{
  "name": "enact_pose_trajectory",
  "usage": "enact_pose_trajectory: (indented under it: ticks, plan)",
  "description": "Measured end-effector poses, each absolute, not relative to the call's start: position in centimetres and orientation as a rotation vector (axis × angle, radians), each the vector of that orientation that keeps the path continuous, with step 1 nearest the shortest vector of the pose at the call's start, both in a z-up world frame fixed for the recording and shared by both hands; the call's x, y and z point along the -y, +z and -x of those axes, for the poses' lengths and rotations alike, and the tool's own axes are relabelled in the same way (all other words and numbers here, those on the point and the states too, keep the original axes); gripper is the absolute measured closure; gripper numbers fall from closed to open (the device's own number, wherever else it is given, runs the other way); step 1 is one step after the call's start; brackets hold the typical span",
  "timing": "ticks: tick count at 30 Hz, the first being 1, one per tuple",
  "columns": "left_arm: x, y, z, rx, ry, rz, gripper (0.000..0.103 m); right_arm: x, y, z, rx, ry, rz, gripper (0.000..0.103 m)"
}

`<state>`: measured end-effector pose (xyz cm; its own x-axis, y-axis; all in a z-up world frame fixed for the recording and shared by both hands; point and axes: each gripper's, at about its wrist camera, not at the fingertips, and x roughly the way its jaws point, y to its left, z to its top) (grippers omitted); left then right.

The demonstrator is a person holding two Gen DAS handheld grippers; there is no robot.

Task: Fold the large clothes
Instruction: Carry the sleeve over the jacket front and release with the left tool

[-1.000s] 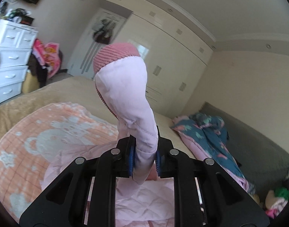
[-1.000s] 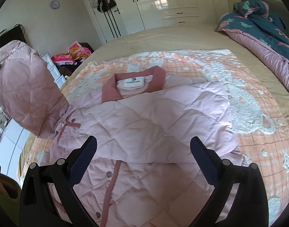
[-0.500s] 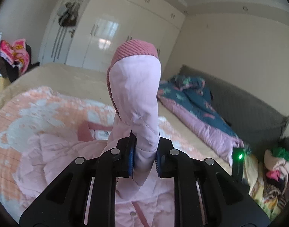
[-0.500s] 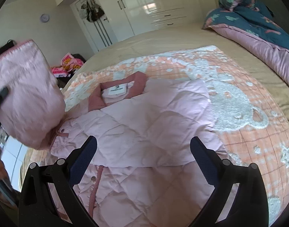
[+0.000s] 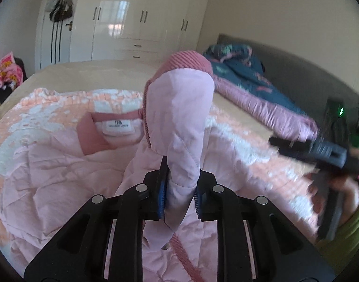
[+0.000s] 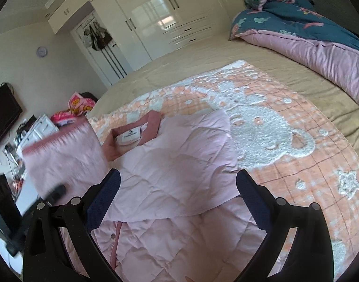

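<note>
A pink quilted jacket (image 6: 179, 176) lies face up on the peach bear blanket (image 6: 285, 141). The left tool (image 5: 179, 195) pinches its sleeve (image 5: 179, 117) near the ribbed cuff; the right tool (image 6: 177, 192) hovers above the jacket, jaws wide and empty. The jacket looks light, puffy and slippery; seams and cuffs probably grip best.

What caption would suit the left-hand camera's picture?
Left gripper pinches a pink jacket's sleeve above the bed.

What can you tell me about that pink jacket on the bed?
The jacket is pale pink, quilted and puffy, with a darker pink collar, a white neck label and snap buttons. It lies spread on an orange bear-patterned blanket. One sleeve, ending in a ribbed cuff, is lifted up, pinched by the left gripper.
</note>
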<state>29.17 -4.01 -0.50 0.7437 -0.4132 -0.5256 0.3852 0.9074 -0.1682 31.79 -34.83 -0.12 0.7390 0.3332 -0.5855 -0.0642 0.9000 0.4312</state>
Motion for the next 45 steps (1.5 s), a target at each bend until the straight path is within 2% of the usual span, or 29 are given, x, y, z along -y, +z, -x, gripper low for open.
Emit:
enact_pose_trajectory:
  ticks: [5,7,14,16,17,20,23,31,45]
  plan:
    - [6.0,-2.1,-28.9,-0.637,-0.454,-0.022,0.085,36.5,-0.1,-31.7,-0.703,0.203,-0.452,0.005]
    - [7.2,-2.6,-28.6,-0.663,-0.478,-0.064,0.072,36.9,-0.1,-31.7,-0.701,0.197,-0.464,0.005]
    - [10.6,-5.2,-27.4,-0.763,-0.524,-0.198,0.051,37.7,0.1,-31.6,-0.693,0.194,-0.48,0.005]
    - [11.4,-5.6,-26.9,-0.79,-0.543,-0.234,0.035,37.9,0.2,-31.5,-0.689,0.191,-0.485,0.005]
    - [11.7,-5.6,-26.7,-0.802,-0.559,-0.243,0.03,38.0,0.3,-31.5,-0.688,0.192,-0.487,0.005]
    - [12.6,-5.1,-25.5,-0.81,-0.628,-0.27,0.026,38.3,0.3,-31.4,-0.685,0.188,-0.493,0.005]
    - [13.0,-4.1,-24.5,-0.791,-0.639,-0.309,0.017,38.2,0.3,-31.5,-0.693,0.198,-0.489,0.005]
    - [6.9,0.2,-27.1,-0.76,-0.505,-0.184,0.009,35.4,-0.5,-31.9,-0.758,0.274,-0.45,0.005]
    - [-8.8,3.2,-32.3,-0.754,-0.105,0.087,0.009,27.6,-5.4,-32.3,-0.984,0.445,-0.47,0.005]
